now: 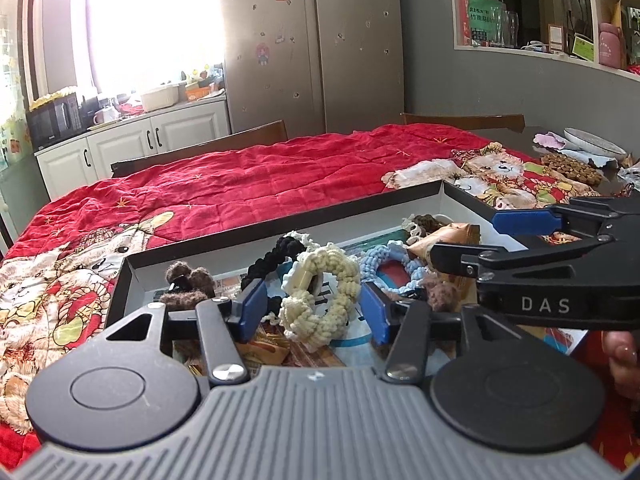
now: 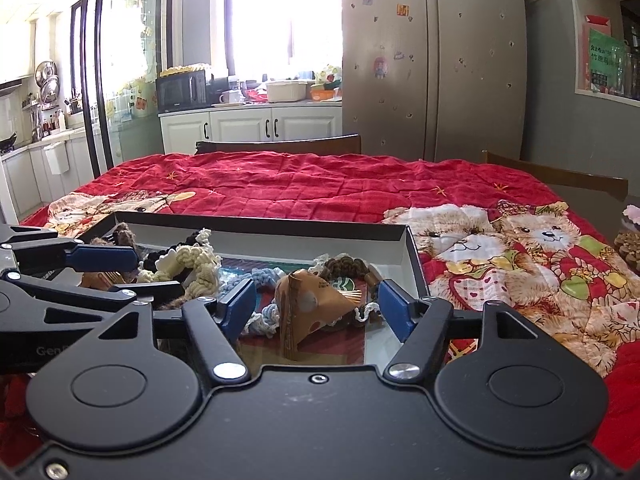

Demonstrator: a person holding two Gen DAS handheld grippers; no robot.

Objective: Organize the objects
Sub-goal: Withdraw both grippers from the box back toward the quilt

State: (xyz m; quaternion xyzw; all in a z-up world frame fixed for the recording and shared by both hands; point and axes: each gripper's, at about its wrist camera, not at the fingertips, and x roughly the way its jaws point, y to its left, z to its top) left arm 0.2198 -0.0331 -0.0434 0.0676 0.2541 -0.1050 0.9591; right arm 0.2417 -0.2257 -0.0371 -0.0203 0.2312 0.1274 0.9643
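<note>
Left wrist view: left gripper (image 1: 314,306), fingers apart, frames a cream braided scrunchie (image 1: 318,288) at frame centre inside the shallow black-rimmed white box (image 1: 280,222); closing appears next. Right wrist view: right gripper (image 2: 318,306), fingers apart, frames a tan triangular snack packet (image 2: 306,306); red quilted bear-print cloth (image 2: 320,184) covers the kitchen table.

The left claw (image 1: 314,308) gapes around a cream crocheted scrunchie (image 1: 316,292) in the dark-walled box (image 1: 120,288); the right claw (image 1: 464,240) reaches in beside.
</note>
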